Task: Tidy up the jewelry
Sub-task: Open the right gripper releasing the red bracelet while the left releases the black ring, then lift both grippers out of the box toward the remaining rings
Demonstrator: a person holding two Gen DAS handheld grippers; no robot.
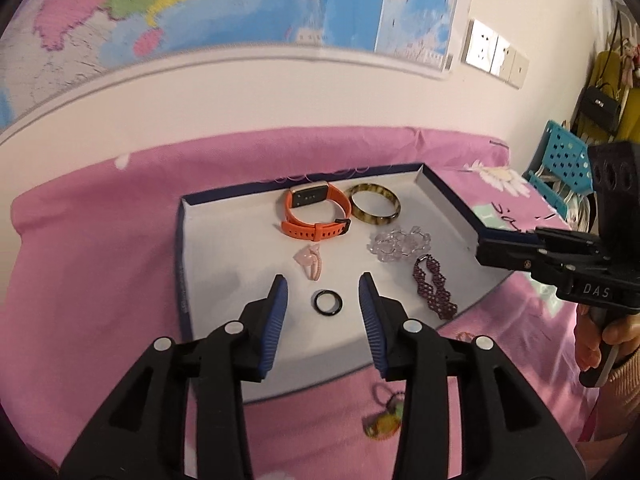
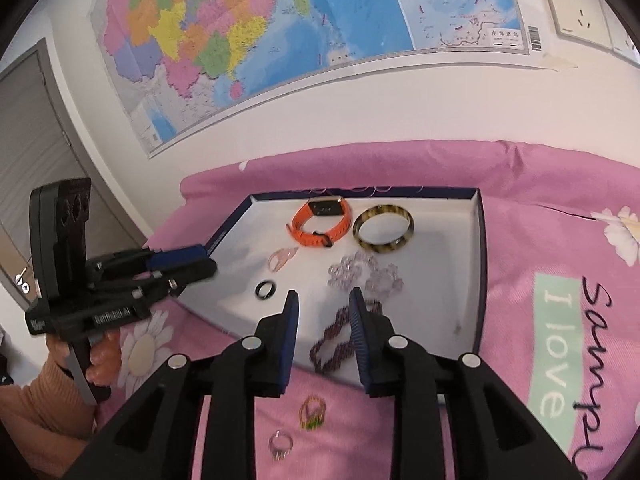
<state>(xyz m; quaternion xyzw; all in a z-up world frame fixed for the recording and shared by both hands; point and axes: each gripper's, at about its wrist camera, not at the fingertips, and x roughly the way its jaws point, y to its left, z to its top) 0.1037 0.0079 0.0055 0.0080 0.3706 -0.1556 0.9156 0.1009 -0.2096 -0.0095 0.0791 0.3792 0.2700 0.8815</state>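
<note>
A shallow white tray (image 1: pixel 224 248) (image 2: pixel 448 264) on the pink cloth holds an orange watch (image 1: pixel 316 216) (image 2: pixel 320 222), a tortoiseshell bangle (image 1: pixel 375 204) (image 2: pixel 383 230), a clear bead bracelet (image 1: pixel 400 244) (image 2: pixel 366 272), a purple beaded bracelet (image 1: pixel 434 286) (image 2: pixel 338 338), a pink piece (image 1: pixel 309 262) (image 2: pixel 282 259) and a black ring (image 1: pixel 328 303) (image 2: pixel 266 290). My left gripper (image 1: pixel 323 286) is open and empty, just above the black ring. My right gripper (image 2: pixel 323 302) is open and empty over the purple bracelet. Outside the tray lie a green-orange ring (image 2: pixel 312 412) (image 1: pixel 382 420) and a silver ring (image 2: pixel 280 446).
The pink flowered cloth (image 2: pixel 560 280) covers the surface against a white wall with a map (image 2: pixel 280 40). A blue perforated basket (image 1: pixel 560 160) stands at the right. Wall sockets (image 1: pixel 496 52) are above it. A grey door (image 2: pixel 36 140) is at the left.
</note>
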